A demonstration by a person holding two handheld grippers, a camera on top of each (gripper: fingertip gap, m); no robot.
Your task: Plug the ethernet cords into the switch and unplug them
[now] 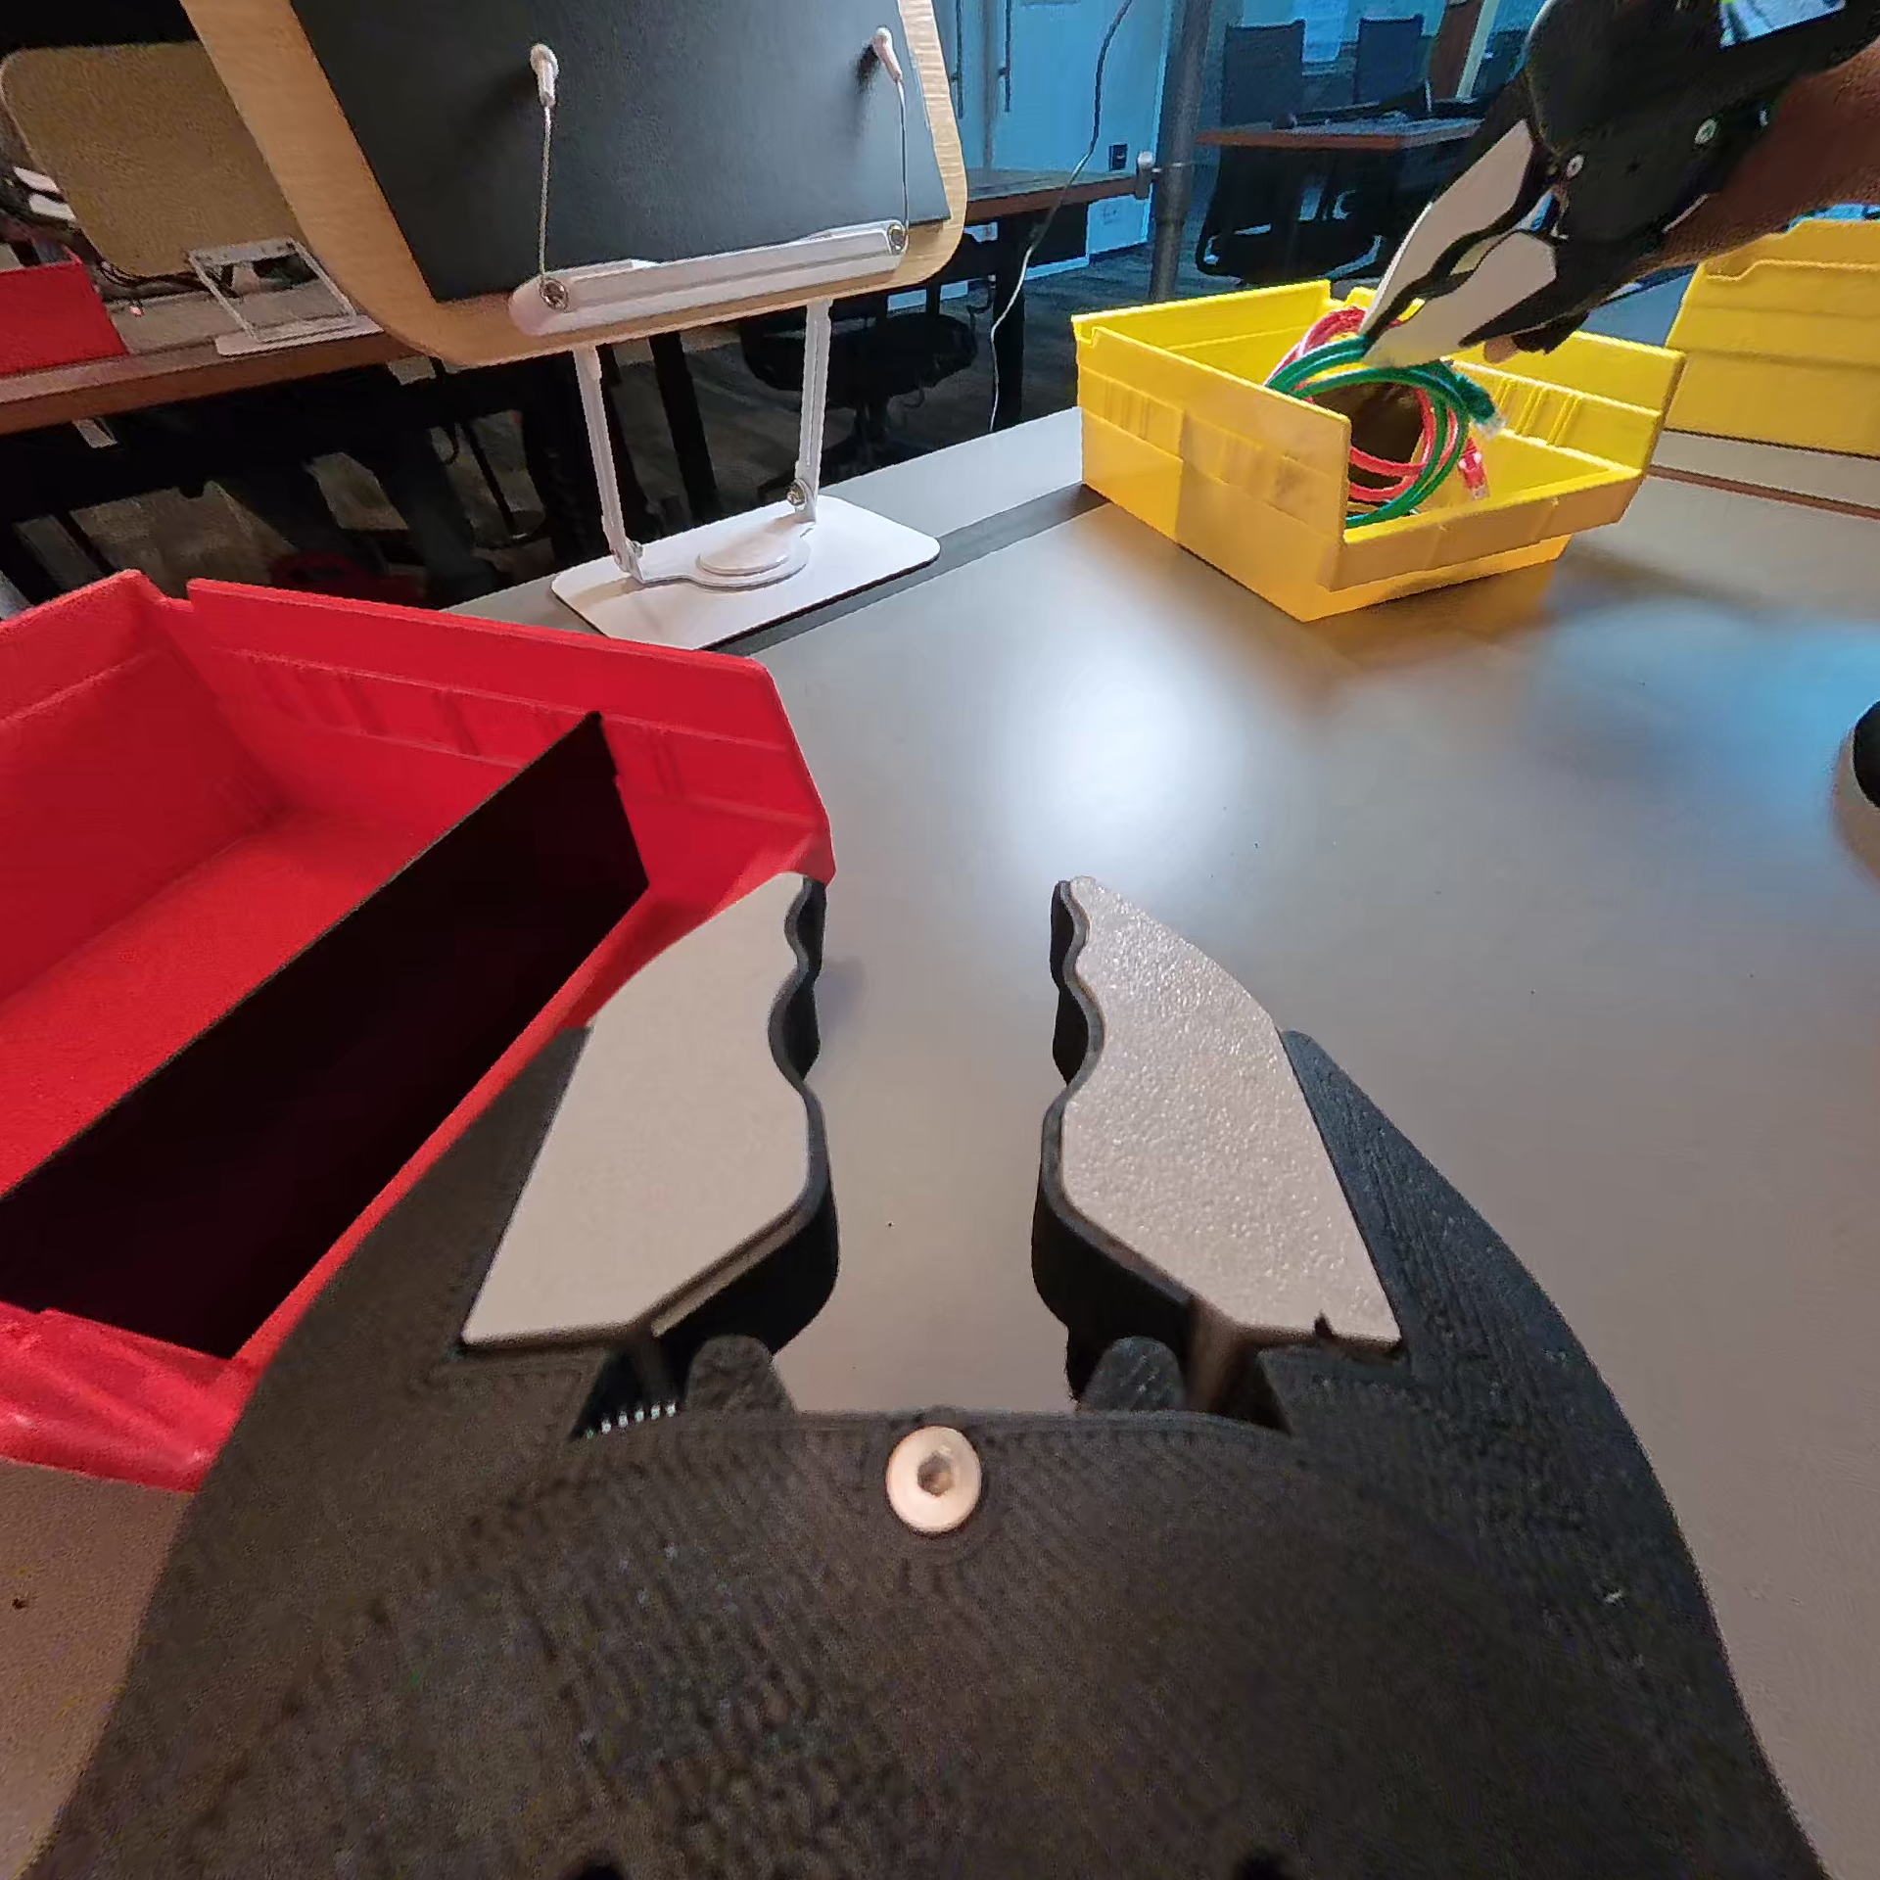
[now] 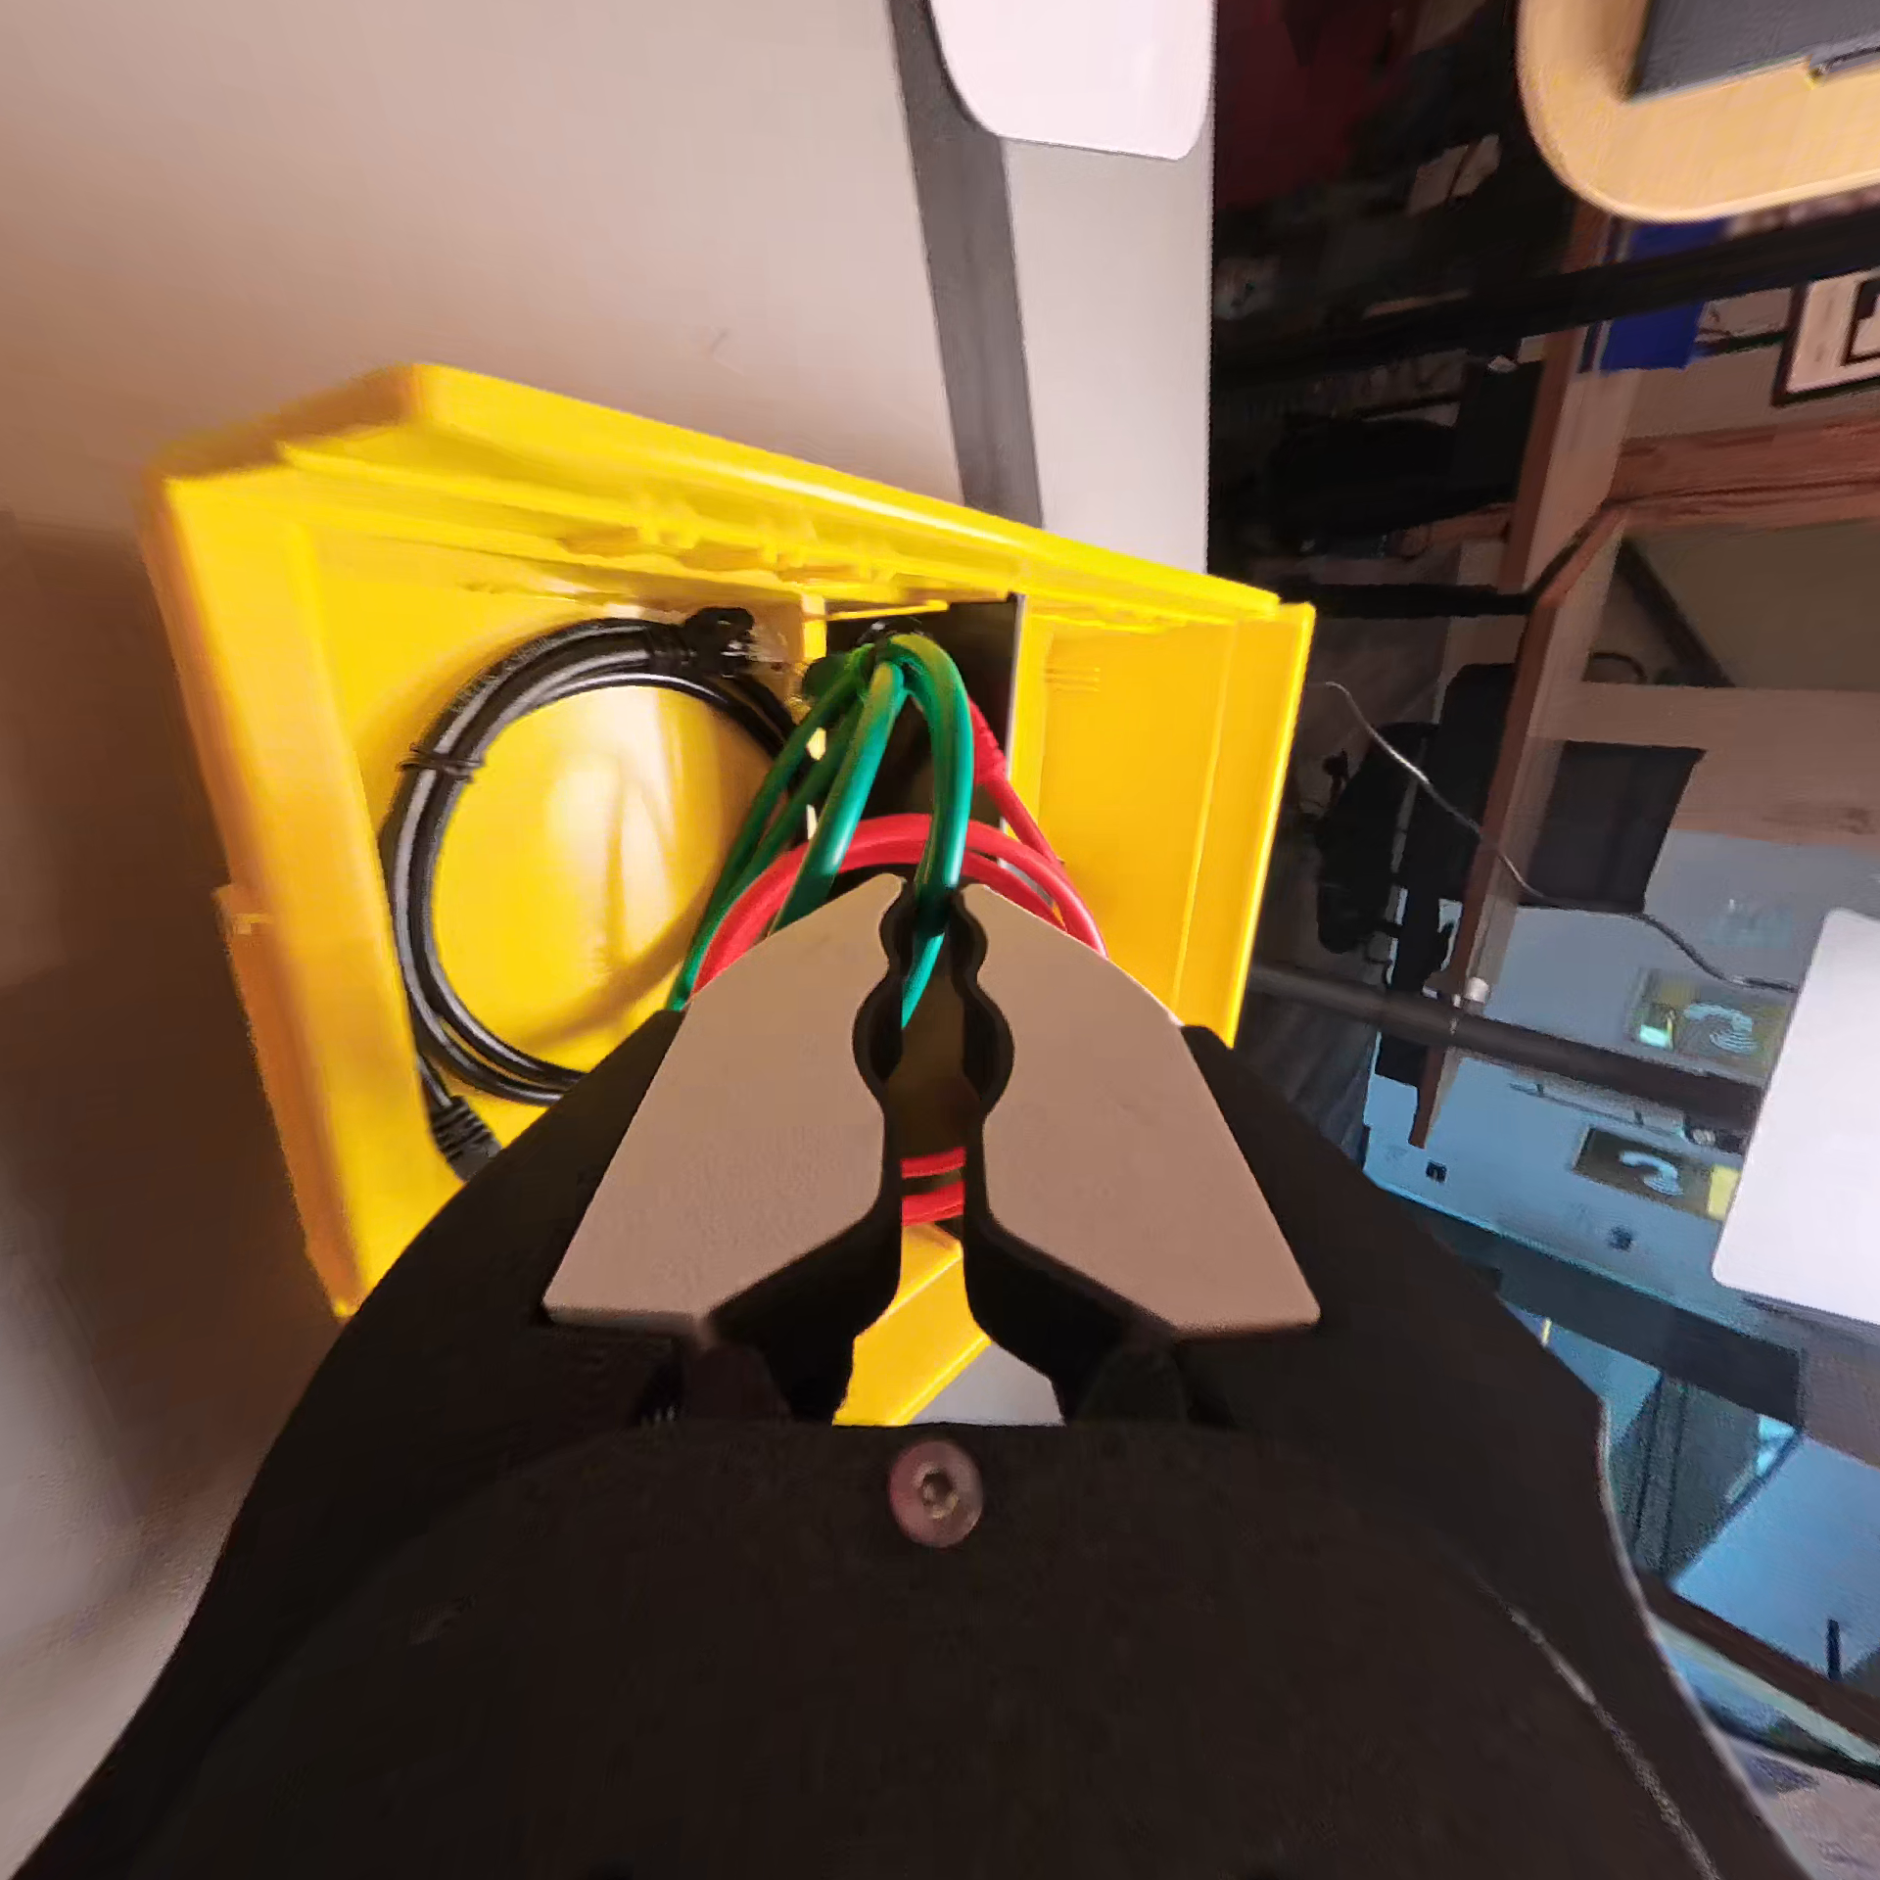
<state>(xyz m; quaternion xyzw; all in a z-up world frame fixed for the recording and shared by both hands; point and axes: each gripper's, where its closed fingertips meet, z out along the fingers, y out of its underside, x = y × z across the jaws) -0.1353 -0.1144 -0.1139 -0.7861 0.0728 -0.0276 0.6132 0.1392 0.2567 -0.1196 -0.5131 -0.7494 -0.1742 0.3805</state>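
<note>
My right gripper (image 2: 928, 900) is shut on a strand of the coiled green ethernet cord (image 2: 941, 804) inside the yellow bin (image 2: 305, 651). A red cord (image 2: 844, 865) lies coiled with it, and a tied black cord (image 2: 448, 865) sits in the bin's other compartment. In the left wrist view the right gripper (image 1: 1384, 341) reaches down into the yellow bin (image 1: 1200, 458) onto the green cord (image 1: 1323, 371). My left gripper (image 1: 934, 905) is open and empty over the grey table (image 1: 1323, 814), beside the corner of a red bin (image 1: 509, 692). No switch shows.
The red bin has a black divider (image 1: 336, 1027) and looks bare inside. A tablet on a white stand (image 1: 753, 560) stands at the table's back edge. A second yellow bin (image 1: 1780, 336) sits far right. Desks and chairs lie beyond. Left tips to right tips: about 45 centimetres.
</note>
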